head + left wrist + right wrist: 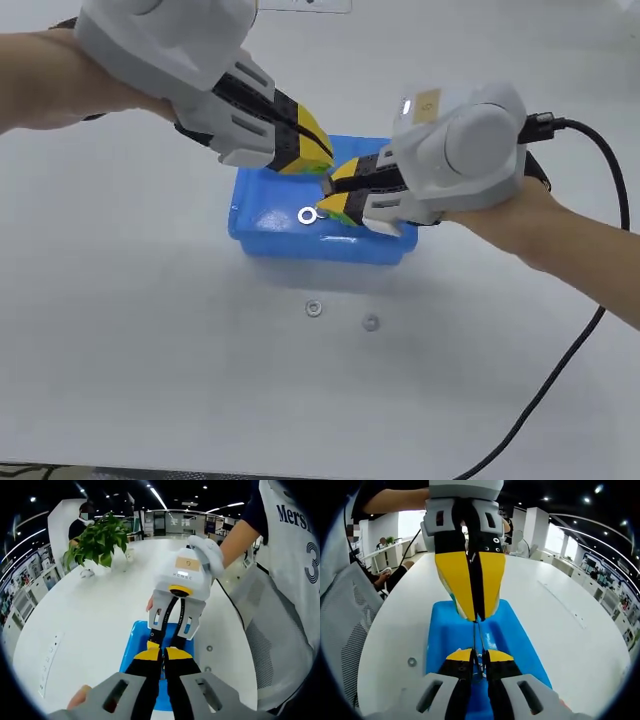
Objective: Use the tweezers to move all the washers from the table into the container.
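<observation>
Over the blue plastic container (262,240), left gripper (318,160) and right gripper (335,195) fingers clamp thin metal tweezers (475,627), seemingly dropping a silver washer (307,215). Next, two loose washers (314,308) beside it need nipping.

left gripper (320,160): upper left, jaws closed, angled down-right | right gripper (336,196): centre right, jaws pinched on tweezers (476,639), tips nearly meeting left's
</observation>
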The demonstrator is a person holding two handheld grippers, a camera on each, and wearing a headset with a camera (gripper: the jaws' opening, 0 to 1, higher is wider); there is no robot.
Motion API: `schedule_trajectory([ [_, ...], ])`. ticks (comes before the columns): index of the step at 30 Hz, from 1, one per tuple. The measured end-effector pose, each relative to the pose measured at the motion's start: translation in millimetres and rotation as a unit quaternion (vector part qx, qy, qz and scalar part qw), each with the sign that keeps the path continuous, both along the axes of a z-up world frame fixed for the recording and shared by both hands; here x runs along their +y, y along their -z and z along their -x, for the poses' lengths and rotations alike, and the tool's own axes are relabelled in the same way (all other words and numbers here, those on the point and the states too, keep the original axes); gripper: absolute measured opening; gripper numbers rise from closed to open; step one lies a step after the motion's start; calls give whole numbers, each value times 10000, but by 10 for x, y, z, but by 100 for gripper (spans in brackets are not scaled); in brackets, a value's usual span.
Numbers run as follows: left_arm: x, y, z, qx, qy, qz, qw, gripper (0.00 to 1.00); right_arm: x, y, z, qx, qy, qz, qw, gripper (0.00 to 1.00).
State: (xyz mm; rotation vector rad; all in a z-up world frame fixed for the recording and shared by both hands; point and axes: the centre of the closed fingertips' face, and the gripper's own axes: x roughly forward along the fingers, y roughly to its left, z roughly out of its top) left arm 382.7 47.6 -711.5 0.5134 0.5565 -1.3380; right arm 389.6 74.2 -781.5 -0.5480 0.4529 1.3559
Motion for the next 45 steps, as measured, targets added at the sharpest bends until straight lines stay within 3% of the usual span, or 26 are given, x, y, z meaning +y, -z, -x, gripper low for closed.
schedule_trajectory([
  [12, 10, 12, -4, -19, 15, -49, 10000, 5, -5, -8, 4, -2, 35, 6, 10000, 12],
  [20, -4, -85, 53, -42, 5, -25, 10000, 5, -11, -74, 25, -23, 56, -10, 10000, 12],
  [37, -44, -471, 255, -434, 129, 80, 9989, 5, 14, -473, 139, -293, 78, -260, 9992, 12],
  [45, -33, -599, 374, -654, 203, 164, 9975, 5, 19, -644, 285, -316, 33, -450, 9985, 12],
])
